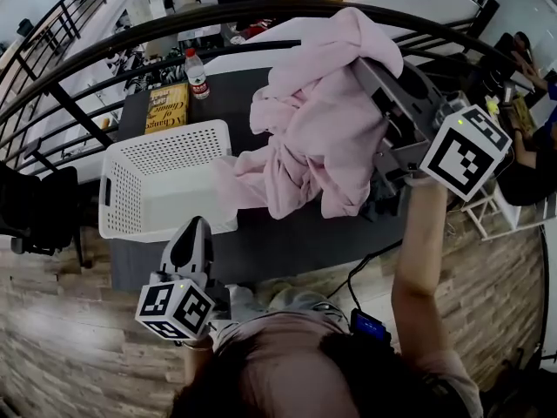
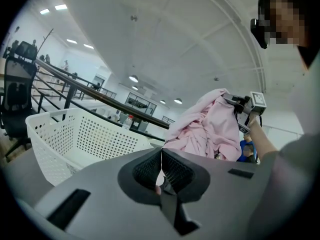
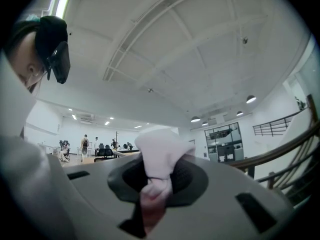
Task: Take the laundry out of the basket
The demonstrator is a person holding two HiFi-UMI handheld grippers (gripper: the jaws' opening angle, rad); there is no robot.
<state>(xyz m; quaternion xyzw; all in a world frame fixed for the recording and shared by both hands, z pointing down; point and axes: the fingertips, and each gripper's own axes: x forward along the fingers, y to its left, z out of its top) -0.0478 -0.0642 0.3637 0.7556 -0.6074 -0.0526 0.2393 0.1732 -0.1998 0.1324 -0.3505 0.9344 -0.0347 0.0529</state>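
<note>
One pink garment [image 1: 322, 138] hangs just beside the white basket [image 1: 174, 151].

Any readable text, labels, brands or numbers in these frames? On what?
Yellow box: ornate lettering on the top face, too blurred to read.
Bottle: red label, print too small to read.
Nothing else carries words or numbers, so no text can be quoted.
</note>
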